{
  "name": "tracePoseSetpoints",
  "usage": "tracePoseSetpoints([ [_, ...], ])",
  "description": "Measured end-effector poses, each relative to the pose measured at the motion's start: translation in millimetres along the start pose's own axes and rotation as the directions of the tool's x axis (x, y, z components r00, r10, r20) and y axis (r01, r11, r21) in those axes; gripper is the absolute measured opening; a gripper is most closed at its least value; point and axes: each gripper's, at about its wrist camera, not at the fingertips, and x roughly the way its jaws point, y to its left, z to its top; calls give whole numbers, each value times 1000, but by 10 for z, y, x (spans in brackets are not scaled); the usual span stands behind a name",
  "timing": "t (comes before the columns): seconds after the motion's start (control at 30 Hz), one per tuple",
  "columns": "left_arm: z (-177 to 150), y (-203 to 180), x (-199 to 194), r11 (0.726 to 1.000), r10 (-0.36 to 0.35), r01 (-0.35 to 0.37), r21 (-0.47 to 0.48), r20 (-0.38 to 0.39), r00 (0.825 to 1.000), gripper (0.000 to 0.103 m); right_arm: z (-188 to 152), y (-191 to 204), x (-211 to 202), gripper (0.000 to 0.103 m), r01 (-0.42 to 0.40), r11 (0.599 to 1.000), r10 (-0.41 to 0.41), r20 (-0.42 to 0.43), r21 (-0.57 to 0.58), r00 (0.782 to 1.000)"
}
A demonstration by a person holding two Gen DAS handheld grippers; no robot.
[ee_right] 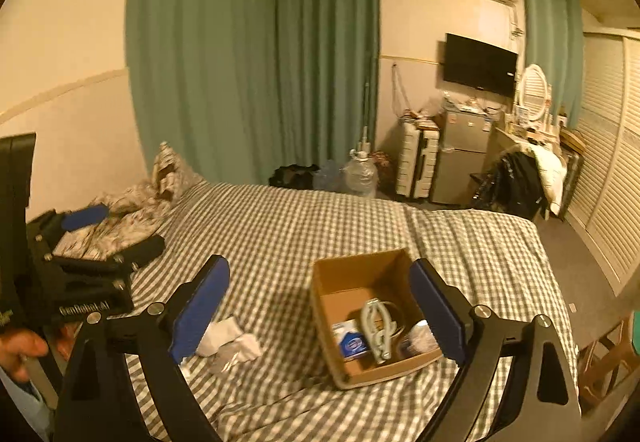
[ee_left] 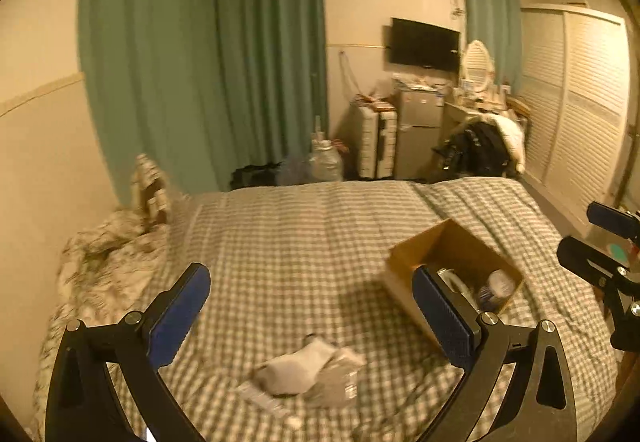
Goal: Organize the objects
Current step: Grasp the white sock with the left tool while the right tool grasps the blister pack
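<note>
An open cardboard box [ee_right: 332,274] stands on the checked bed; it also shows in the left wrist view [ee_left: 408,254]. Inside lie a white clip-like tool [ee_right: 376,326], a blue-and-white packet [ee_right: 352,342] and a round container [ee_right: 418,336]. A white sock [ee_left: 296,366] lies on a grey wrapper [ee_left: 340,378] in front of my left gripper [ee_left: 308,314], which is open, empty and above the bed. My right gripper [ee_right: 320,310] is open and empty, held over the box's near left side. The sock also shows in the right wrist view [ee_right: 224,336].
A crumpled patterned quilt [ee_left: 108,258] lies at the bed's left side by the wall. Green curtains [ee_left: 208,54], a water jug [ee_left: 326,162], a suitcase, a small fridge [ee_left: 418,130] and a wardrobe [ee_left: 580,102] stand beyond the bed.
</note>
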Motion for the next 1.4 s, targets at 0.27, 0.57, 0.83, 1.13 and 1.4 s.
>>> tracePoseSetpoints([
  [0.27,-618,420,251,994,86,-91,-63,-73,994,103,-382,292,428,92,-43,999,42,-66,-24,997],
  [0.57,-1446,593,1016,979,99,-140,-146,-255,962,103,-923,540,1356,92,-107,994,108,-235,17,966],
  [0.83,-1856,566,1577,979,92,-157,-128,-409,908,103,-1571,714,2232,92,-147,986,166,-456,77,874],
  [1.13,-1905,616,1776,976,62,-152,-156,-470,880,103,-1757,754,2587,81,-179,972,233,-526,152,818],
  [1.4,-1914,604,1835,980,20,-113,-164,-483,875,103,-1814,969,2595,16,-269,953,300,-551,138,779],
])
